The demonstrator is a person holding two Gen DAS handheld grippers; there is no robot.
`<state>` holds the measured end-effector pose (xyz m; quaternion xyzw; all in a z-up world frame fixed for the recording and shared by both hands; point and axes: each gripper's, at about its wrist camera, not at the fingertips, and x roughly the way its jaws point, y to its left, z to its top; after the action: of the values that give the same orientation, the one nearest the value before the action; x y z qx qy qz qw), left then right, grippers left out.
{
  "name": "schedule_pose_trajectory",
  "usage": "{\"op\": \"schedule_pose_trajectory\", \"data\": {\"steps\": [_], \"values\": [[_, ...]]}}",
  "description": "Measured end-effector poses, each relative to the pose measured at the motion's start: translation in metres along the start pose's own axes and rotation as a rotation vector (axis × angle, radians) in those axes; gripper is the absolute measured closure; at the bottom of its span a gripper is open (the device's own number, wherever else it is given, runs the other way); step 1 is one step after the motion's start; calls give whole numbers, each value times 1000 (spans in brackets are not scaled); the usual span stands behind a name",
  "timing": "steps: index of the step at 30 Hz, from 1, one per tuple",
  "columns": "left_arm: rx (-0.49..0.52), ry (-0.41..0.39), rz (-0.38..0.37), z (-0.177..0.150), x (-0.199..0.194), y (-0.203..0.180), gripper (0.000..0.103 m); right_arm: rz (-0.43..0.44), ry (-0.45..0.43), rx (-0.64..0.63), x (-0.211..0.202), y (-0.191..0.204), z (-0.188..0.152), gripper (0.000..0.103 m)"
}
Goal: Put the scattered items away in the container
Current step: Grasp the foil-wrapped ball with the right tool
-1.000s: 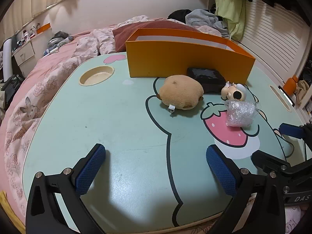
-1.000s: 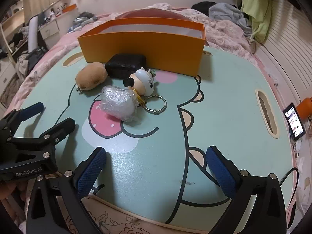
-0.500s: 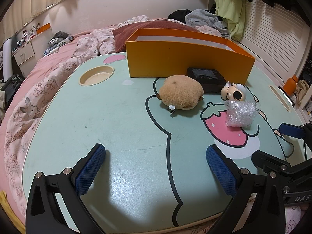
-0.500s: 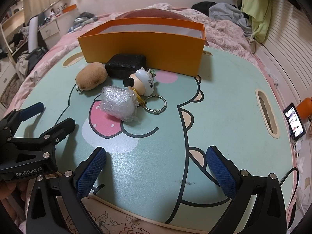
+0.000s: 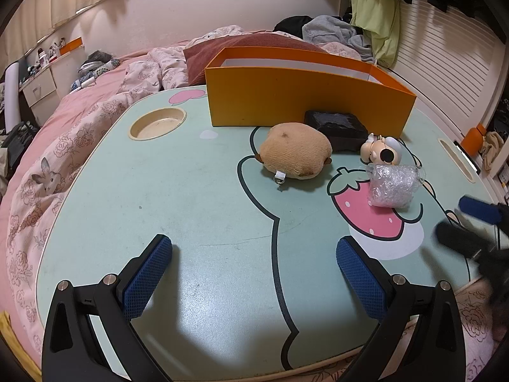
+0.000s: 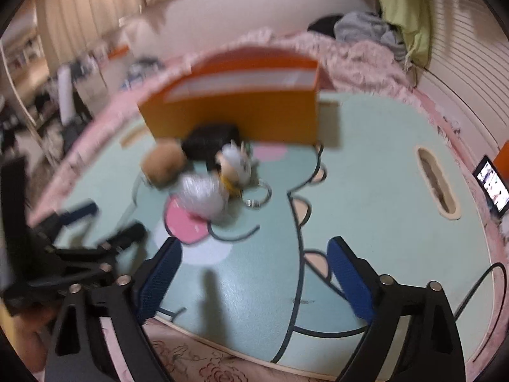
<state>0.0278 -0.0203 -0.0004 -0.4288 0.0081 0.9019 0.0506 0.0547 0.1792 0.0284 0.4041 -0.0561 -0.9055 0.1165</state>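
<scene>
An orange box (image 5: 302,95) stands open-topped at the back of the mint table (image 5: 191,191). In front of it lie a tan plush (image 5: 296,151), a black case (image 5: 337,124), a small figurine on a key ring (image 5: 381,152) and a bubble-wrap bundle (image 5: 393,184). My left gripper (image 5: 254,261) hovers open over the bare near table, well short of the plush. My right gripper (image 6: 254,264) has its jaws wide and closing with nothing between them. The bundle (image 6: 198,194) and the figurine (image 6: 235,164) lie ahead of it to the left. The right wrist view is blurred.
The table has a round cup recess (image 5: 157,124) at the back left and a slot (image 6: 437,184) on the right. Pink bedding (image 5: 63,159) surrounds the table, and clothes (image 5: 331,31) are piled behind the box. A lit phone (image 6: 493,187) leans off the right edge.
The right gripper has shifted and rolled, so its view now tilts and blurs, and its jaws stand a little narrower. The left gripper and the items have not moved.
</scene>
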Motion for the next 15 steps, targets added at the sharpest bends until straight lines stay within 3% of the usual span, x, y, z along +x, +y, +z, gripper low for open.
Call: {"op": "schedule_pose_trajectory", "data": {"steps": [2,4,15], "values": [[0,0,-1,0,1,0,0,22,-41,37,-7,-7,2,12],[0,-1,-1,0,1,0,0,28,-28,40,-4,-6,4,13],[1,-8,-8,-1,0,0,0,0,88,-199,41,46,31,36]]}}
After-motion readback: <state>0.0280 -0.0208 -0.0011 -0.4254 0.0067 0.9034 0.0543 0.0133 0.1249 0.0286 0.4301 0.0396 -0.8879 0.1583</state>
